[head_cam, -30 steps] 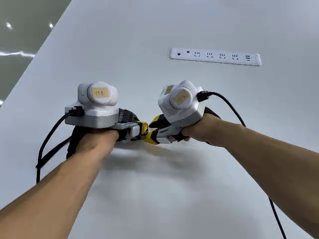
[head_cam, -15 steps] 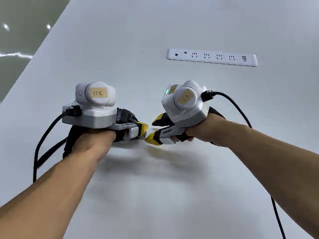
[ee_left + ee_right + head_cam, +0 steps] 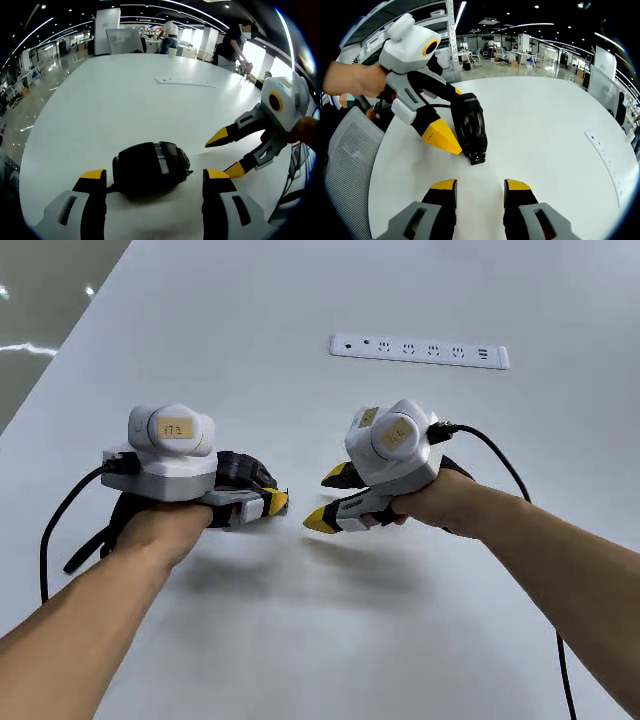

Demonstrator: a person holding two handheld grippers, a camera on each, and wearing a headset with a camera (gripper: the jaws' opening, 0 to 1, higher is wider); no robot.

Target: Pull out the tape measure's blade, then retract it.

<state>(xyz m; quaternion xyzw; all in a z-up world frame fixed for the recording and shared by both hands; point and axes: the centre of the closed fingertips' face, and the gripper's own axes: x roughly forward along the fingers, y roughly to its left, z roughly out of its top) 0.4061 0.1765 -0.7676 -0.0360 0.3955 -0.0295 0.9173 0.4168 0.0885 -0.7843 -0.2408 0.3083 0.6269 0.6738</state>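
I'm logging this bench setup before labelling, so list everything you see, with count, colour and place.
table: one, white, under everything
power strip: one, white, flat at the table's far side
tape measure: one, black, between the jaws of the left tongs
cables: two, black, one trailing from each tongs
chair back: one, grey mesh, at the table's edge
people: two, standing beyond the table
left tongs: one, white and grey with yellow tips, jaws spread either side of the tape measure
right tongs: one, same colours, jaws open, empty, facing the tape measure
hands: two, one gripping each tongs
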